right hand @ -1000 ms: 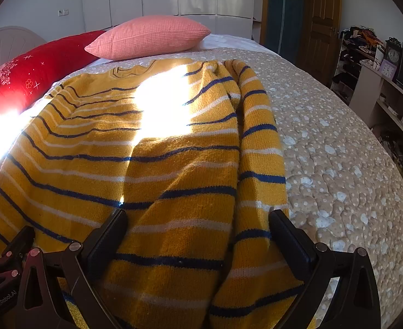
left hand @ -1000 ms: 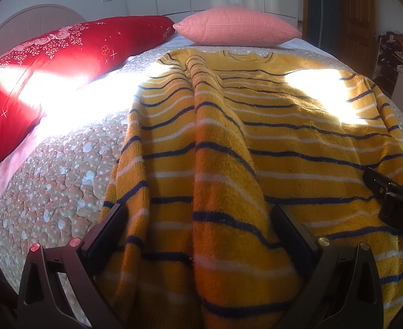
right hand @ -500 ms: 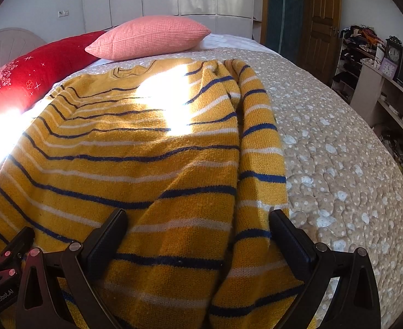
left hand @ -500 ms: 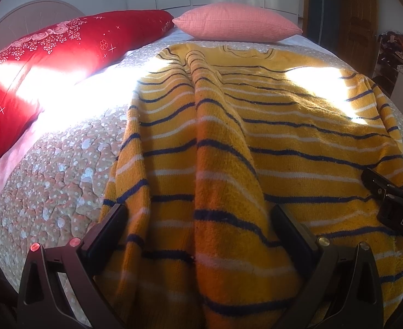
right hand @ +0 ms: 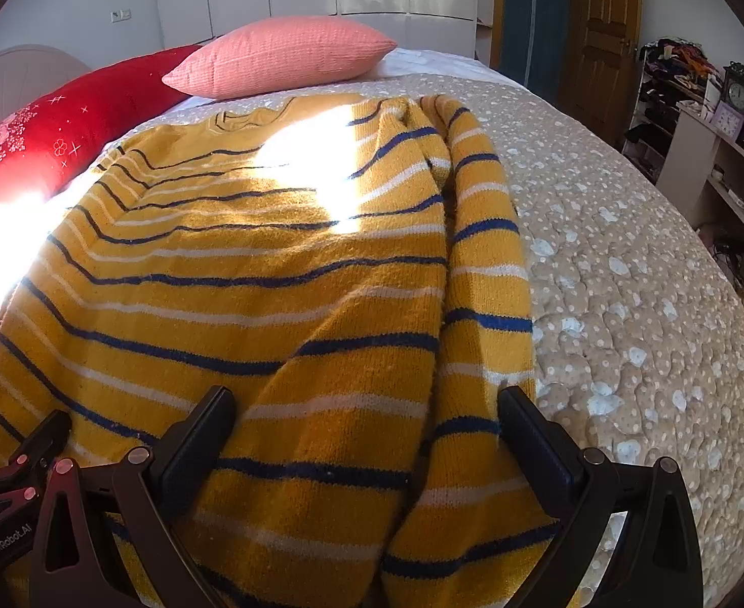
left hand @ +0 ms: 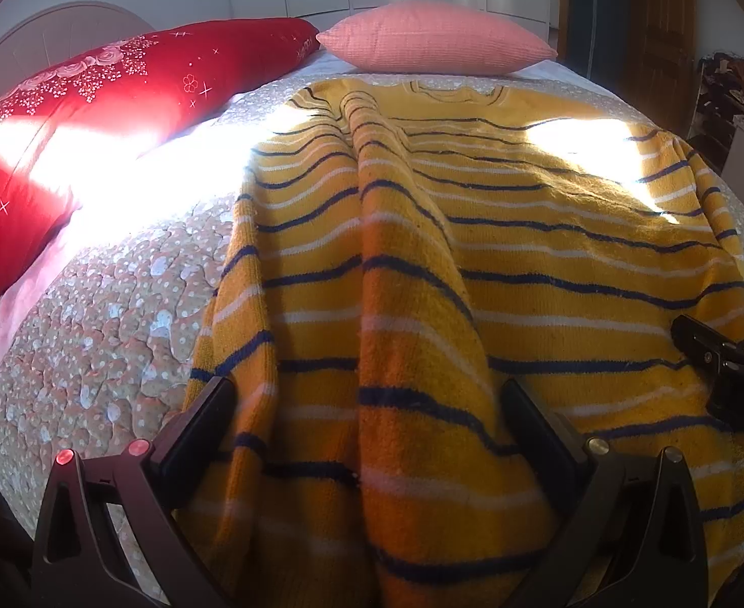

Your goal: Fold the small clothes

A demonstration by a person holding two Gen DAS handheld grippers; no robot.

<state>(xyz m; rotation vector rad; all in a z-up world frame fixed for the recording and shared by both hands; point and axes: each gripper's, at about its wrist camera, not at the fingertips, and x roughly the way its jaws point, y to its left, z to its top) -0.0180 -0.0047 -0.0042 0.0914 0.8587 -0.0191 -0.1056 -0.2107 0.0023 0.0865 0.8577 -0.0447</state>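
Quilted bed under striped sweater, two pillows.

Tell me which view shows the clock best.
The right wrist view: the clock stands on the shelving at the right edge, its round face legible as a dial. The left wrist view shows only blurred clutter on those shelves, with no clock that can be made out.
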